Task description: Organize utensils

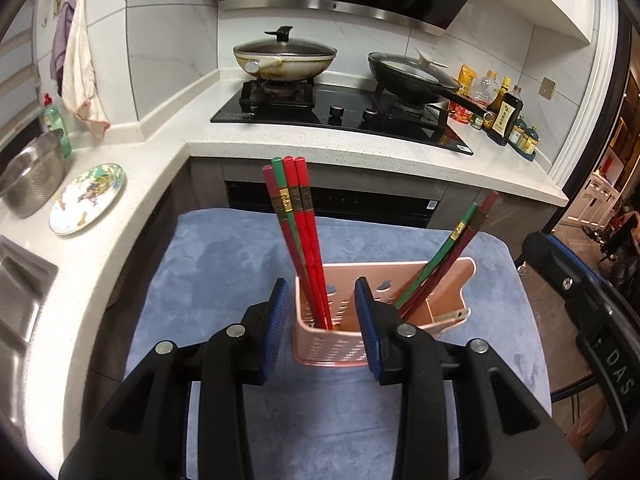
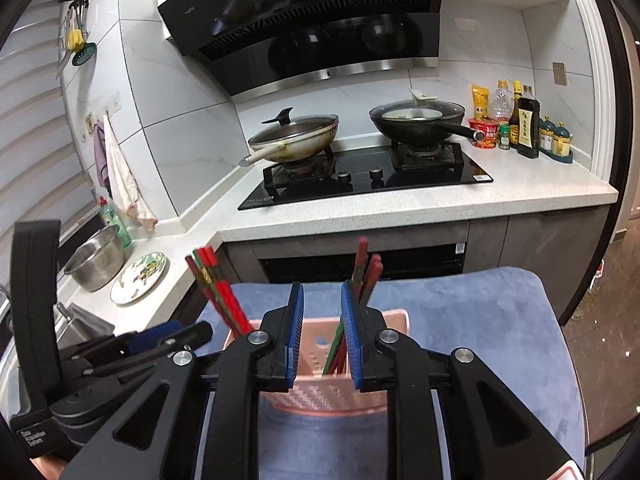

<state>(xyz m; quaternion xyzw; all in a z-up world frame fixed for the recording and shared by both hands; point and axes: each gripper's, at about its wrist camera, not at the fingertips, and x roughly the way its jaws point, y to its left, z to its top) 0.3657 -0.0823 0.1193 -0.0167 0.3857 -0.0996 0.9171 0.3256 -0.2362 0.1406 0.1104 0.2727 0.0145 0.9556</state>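
Observation:
A pink perforated utensil holder (image 1: pixel 332 344) (image 2: pixel 320 396) stands on a blue cloth (image 1: pixel 224 264) (image 2: pixel 480 320). Several red and green chopsticks (image 1: pixel 296 216) (image 2: pixel 218 292) stand in its left compartment. A second bundle (image 1: pixel 452 248) (image 2: pixel 370 272) leans right in the right compartment. My left gripper (image 1: pixel 321 286) is open, its blue pads on either side of the left bundle without touching it. My right gripper (image 2: pixel 322 292) is open over the holder's right part; the second bundle's lower ends show between the pads, untouched. The left gripper (image 2: pixel 160 340) also shows in the right wrist view.
Beyond the cloth runs a white L-shaped counter (image 1: pixel 320 140) with a black gas hob (image 1: pixel 340 112) and two lidded pans. A patterned plate (image 1: pixel 88 198), a steel colander (image 1: pixel 32 176) and a sink (image 1: pixel 20 292) are on the left. Sauce bottles (image 1: pixel 504 108) stand at the back right.

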